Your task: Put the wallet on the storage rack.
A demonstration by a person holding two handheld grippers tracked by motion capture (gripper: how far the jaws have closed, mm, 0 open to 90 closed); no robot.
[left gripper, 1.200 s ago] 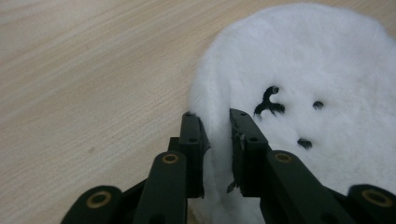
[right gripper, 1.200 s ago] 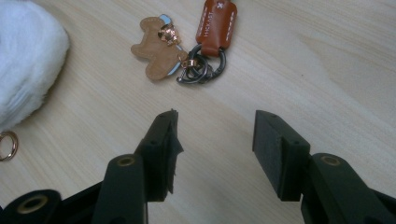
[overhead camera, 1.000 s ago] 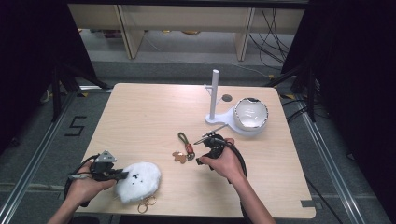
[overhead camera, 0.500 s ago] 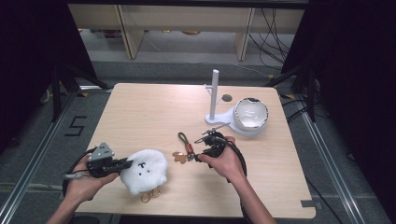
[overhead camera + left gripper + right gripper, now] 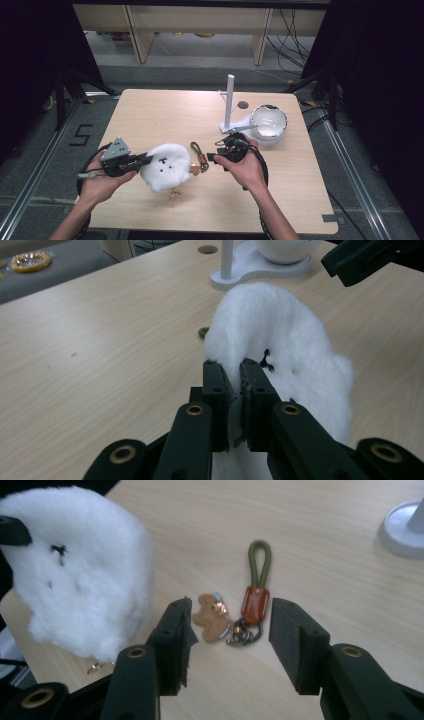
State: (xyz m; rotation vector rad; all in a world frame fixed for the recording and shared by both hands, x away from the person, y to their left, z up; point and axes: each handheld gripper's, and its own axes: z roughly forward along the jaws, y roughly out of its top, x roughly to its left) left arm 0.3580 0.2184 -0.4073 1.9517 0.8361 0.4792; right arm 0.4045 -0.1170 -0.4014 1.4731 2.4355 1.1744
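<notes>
A white plush [image 5: 165, 166] hangs just off the surface [image 5: 165, 115], pinched at its edge by the left hand-held gripper [image 5: 145, 159]; the right hand-held gripper [image 5: 230, 630], jaws wide, hovers over a keychain [image 5: 235, 615], apparently to pick it up.

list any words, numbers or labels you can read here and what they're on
"5": black mark on the grey floor left of the table.
No readable text on the white plush, the keychain, the left gripper or the right gripper.
</notes>
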